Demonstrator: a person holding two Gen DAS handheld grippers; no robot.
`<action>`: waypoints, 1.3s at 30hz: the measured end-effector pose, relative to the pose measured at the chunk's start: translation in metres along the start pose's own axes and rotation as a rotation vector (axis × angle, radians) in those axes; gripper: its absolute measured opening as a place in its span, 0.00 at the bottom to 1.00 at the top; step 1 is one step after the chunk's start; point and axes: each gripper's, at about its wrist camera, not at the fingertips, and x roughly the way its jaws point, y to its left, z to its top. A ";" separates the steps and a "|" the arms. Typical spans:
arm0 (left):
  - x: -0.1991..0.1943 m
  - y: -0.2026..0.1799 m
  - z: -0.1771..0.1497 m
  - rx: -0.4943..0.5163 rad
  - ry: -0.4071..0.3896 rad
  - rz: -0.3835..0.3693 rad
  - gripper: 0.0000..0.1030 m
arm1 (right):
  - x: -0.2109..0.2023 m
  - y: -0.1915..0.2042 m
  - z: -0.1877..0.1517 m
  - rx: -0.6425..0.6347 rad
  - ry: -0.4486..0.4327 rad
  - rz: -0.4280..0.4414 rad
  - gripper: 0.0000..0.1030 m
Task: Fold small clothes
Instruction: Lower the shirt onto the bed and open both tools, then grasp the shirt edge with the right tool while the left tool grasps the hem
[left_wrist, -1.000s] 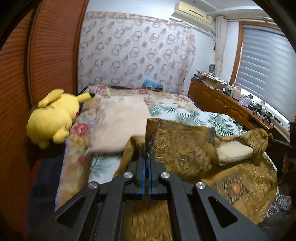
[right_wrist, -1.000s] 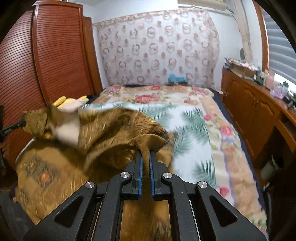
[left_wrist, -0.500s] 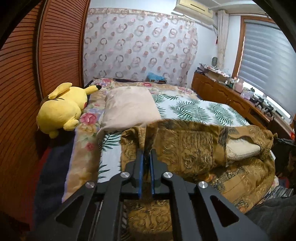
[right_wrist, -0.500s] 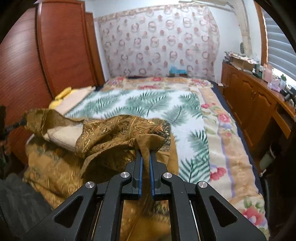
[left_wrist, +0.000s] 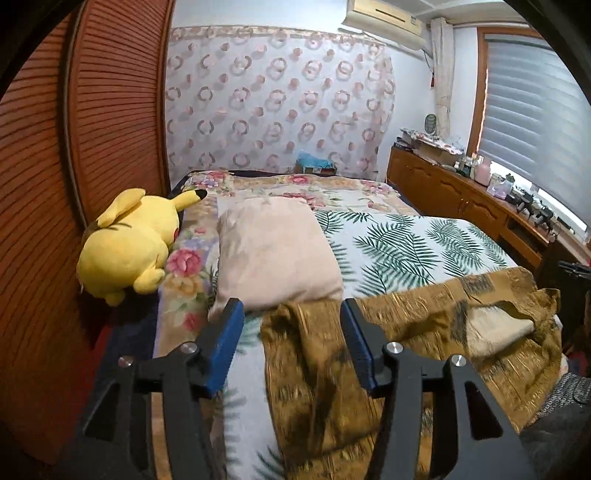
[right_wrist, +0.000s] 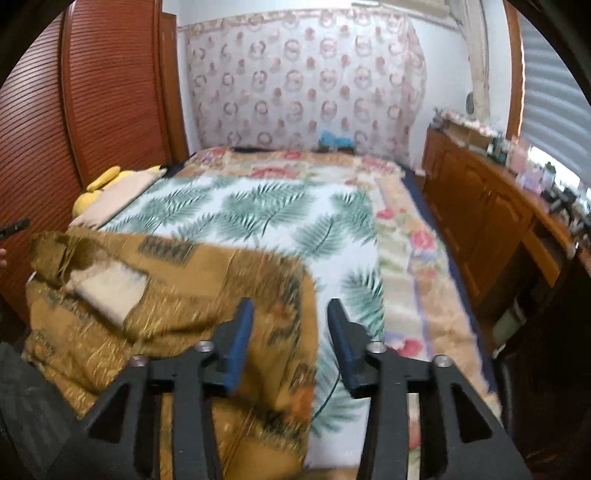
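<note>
left wrist: low, facing headboard | right wrist: same | shared: bed (left_wrist: 406, 251)

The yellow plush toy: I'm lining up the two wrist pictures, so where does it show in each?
Left wrist view: the yellow plush toy lies at the left, against the wooden wardrobe, beside the beige pillow.
Right wrist view: only a yellow sliver shows at the far left, mostly hidden behind the pillow.
Shared landmark: the ring-patterned curtain behind the bed.
</note>
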 end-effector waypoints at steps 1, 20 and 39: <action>0.005 0.000 0.005 0.004 0.005 -0.001 0.51 | 0.005 0.000 0.004 -0.001 0.001 0.000 0.43; 0.099 0.014 -0.005 0.016 0.232 -0.034 0.51 | 0.124 0.006 0.013 -0.026 0.178 0.034 0.47; 0.119 0.011 -0.023 0.021 0.293 -0.026 0.52 | 0.134 -0.006 0.001 0.029 0.219 -0.003 0.73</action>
